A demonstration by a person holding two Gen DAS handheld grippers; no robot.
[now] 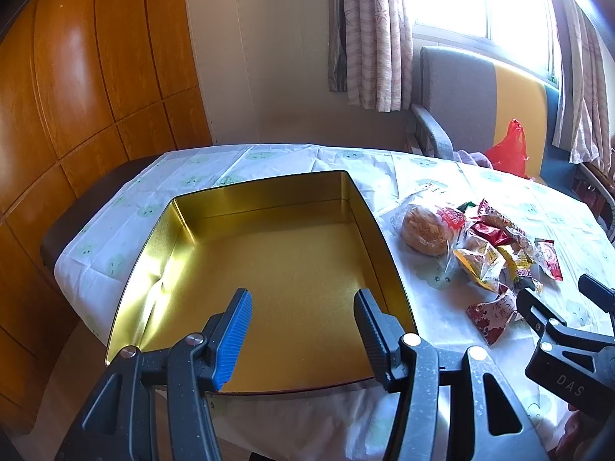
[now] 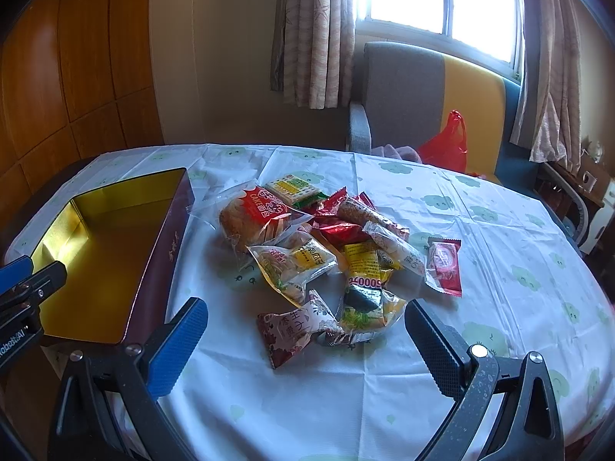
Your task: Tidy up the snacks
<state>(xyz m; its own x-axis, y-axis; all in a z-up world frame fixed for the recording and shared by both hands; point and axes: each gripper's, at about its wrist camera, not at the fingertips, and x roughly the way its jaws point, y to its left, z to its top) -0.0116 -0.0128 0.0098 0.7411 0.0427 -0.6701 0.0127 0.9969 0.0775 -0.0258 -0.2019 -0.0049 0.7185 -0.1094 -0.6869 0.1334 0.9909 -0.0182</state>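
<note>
Left gripper (image 1: 303, 315) hangs over the gold tin (image 1: 269, 253), jaws wide apart, holding nothing. Right gripper (image 2: 307, 326) sits just short of the snack pile (image 2: 326, 246) on the tablecloth (image 2: 499, 230) beside the tin, jaws spread wide, nothing gripped.

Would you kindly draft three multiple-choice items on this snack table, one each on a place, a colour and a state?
1. Where is the snack pile relative to the tin box?
A. Inside it
B. On the tablecloth to its right
C. On the chair

2. What colour is the tin box's inside?
A. Gold
B. White
C. Green

3. What is the state of the right gripper?
A. Shut on the cake packet
B. Open, holding nothing
C. Shut and empty

Answers:
1. B, since the packets lie on the tablecloth beside the box's outer wall.
2. A, since its floor and walls shine gold.
3. B, since its fingers stand wide apart, with the nearest packets between them untouched.
</note>
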